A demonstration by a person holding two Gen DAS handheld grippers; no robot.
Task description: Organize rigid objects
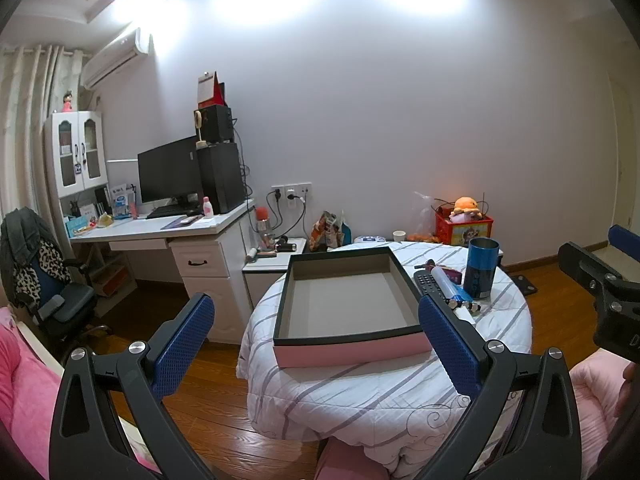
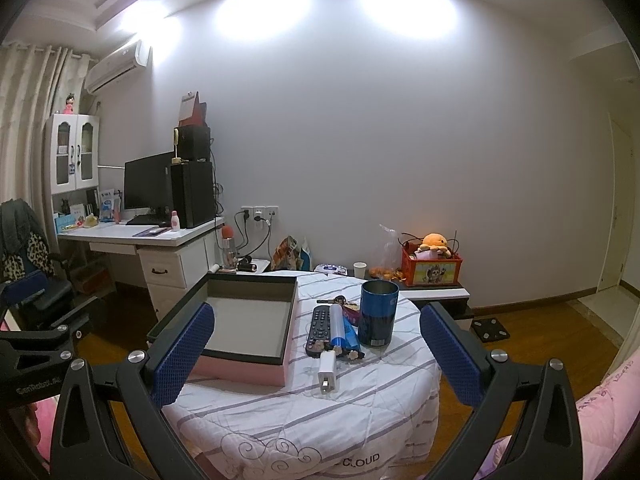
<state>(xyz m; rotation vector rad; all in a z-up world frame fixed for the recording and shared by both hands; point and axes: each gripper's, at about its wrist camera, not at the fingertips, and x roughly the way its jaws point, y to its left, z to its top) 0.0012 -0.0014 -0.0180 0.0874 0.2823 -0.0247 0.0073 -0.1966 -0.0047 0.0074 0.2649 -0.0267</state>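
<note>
An empty pink-sided box with a black rim (image 1: 348,340) (image 2: 240,372) lies on a round table under a striped white cloth (image 1: 360,392) (image 2: 280,412). Right of the box lie a black remote (image 2: 319,330) (image 1: 427,282), a white and blue tube (image 2: 338,326) (image 1: 450,282), a white charger plug (image 2: 328,370) and small dark items. A blue metal cup (image 2: 378,312) (image 1: 482,266) stands upright beside them. My left gripper (image 1: 316,334) is open and empty in front of the box. My right gripper (image 2: 318,344) is open and empty, near the loose items.
A white desk (image 1: 168,228) with monitor and computer tower stands at the left, with an office chair (image 1: 48,288). A low cabinet carries a red toy box (image 2: 434,266) and a paper cup (image 2: 360,269). Pink bedding (image 1: 24,380) lies at both lower corners. The floor is wood.
</note>
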